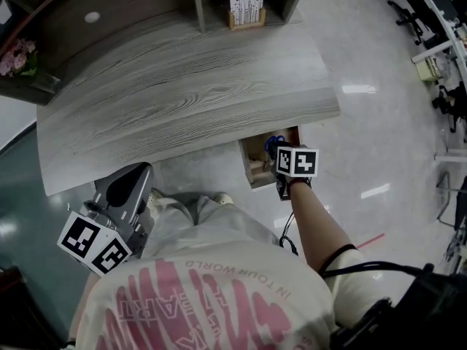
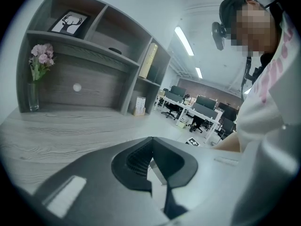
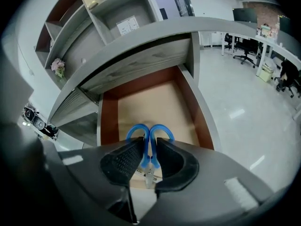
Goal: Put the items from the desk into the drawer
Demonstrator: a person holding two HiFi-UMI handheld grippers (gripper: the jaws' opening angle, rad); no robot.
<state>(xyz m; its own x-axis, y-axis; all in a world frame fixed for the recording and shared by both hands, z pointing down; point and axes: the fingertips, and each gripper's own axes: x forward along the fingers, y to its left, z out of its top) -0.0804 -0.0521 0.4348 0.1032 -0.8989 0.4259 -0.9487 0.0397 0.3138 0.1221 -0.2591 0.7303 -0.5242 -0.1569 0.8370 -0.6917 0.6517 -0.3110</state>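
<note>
Right gripper (image 3: 149, 160), clamped on the blue scissors (image 3: 149, 134), hangs directly over the open drawer (image 3: 155, 100), with the scissors lying lengthwise along it.

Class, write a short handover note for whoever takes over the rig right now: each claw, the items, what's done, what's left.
Right claw: shut on the blue-handled scissors, over the open drawer.
Left claw: shut, empty, held low in front of the desk.
Done: scissors are at the drawer, not yet released.
Left: lower and release them. The card stand at the desk's back may need to go in too.
</note>
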